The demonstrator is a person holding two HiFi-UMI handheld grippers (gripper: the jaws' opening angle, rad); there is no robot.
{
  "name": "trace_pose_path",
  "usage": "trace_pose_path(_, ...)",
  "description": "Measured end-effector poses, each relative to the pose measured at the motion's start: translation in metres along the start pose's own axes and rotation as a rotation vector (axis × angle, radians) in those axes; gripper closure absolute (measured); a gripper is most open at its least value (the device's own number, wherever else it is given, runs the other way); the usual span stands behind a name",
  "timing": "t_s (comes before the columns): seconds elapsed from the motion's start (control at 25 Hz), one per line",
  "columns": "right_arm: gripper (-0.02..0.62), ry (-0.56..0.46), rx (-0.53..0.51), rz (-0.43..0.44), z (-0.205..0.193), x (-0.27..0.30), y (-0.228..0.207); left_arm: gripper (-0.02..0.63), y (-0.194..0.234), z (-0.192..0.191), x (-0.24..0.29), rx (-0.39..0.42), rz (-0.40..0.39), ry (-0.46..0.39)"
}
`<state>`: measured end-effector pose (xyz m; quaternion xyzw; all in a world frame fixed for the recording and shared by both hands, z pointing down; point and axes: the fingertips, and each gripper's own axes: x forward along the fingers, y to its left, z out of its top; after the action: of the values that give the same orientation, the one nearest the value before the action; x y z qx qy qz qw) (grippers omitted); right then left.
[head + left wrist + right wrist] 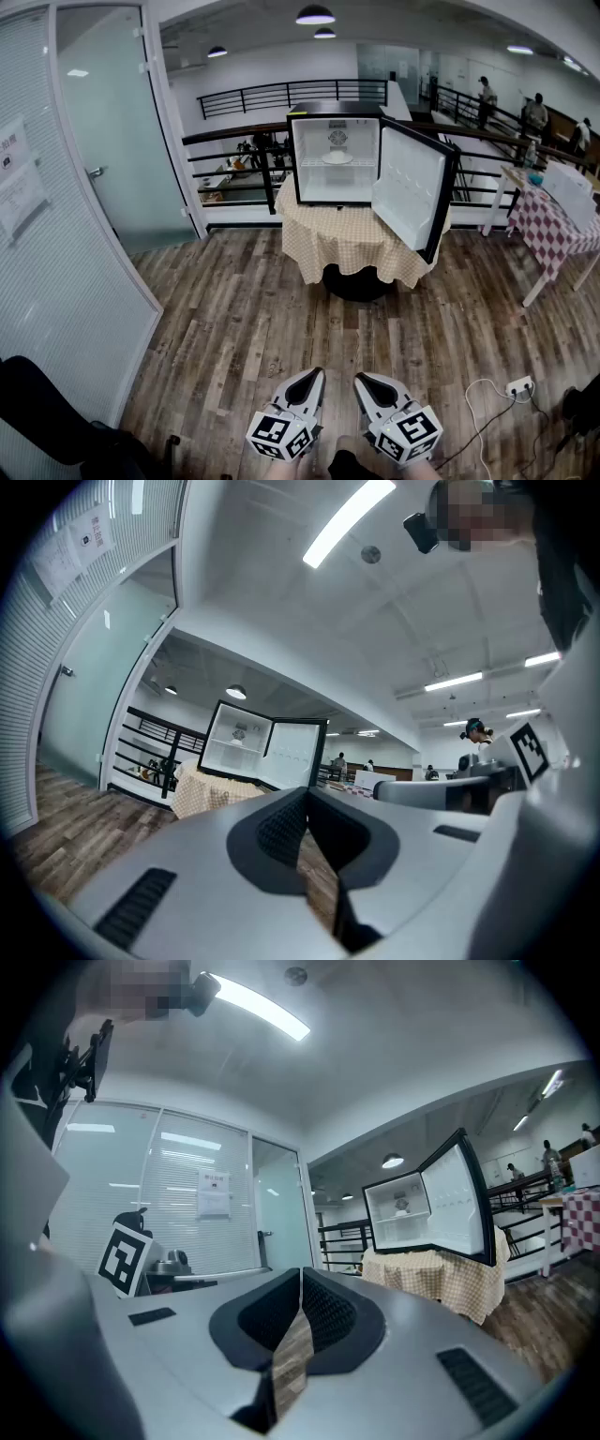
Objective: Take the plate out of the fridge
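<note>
Far left, you've got the glass door (103, 122), and none of it matters to the job. Low in the head view sits your left gripper (309, 382), jaws together with nothing between them, only floor (244, 319) showing behind them in its own view.

Straight ahead and well apart from you stands the fridge (333, 109), on a surface (347, 234) draped in a checked cloth. Inside, on the shelf, there's your plate (337, 158), pale, centred, just under the round fan on the back wall. It's small from here, so whether anything lies on it, I can't say.

Beside the left one is your right gripper (367, 384), jaws likewise pressed shut and empty. Nothing has been taken hold of yet; the whole approach lies ahead.

The fridge door (408, 187) hangs wide open to the right, so the way in is clear, though it may crowd a right-side reach.

About that plate: I'd expect it to be stiff, smooth and likely breakable, light enough for one gripper but slick at the glaze. Take it at the near rim, one jaw over, one under. You'll need the jaws apart before you get there, and a level lift to clear the shelf.

Far right there's a table (553, 230) in red check, and a cable (487, 403) trails on the floor near your right foot, so mind it as you step in.
</note>
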<state>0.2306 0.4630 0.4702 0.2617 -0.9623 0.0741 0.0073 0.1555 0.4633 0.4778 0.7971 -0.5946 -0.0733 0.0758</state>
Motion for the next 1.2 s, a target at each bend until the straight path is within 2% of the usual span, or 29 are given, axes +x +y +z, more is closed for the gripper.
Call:
trace_pose_path(0.6,0.560,-0.016,0.018,0.053,0.028,0.102,-0.100,0.598,0.064,0.021,0.126,0.010,0.034,0.002)
trace_pose_path(0.8,0.560,-0.022,0.034,0.059,0.035,0.122,-0.131,0.597,0.072,0.027,0.160,0.023,0.027,-0.010)
trace_pose_path(1.2,0.560,-0.040,0.068,0.089,0.041,0.144,-0.156,0.598,0.087,0.024,0.194,0.024,0.048,0.002)
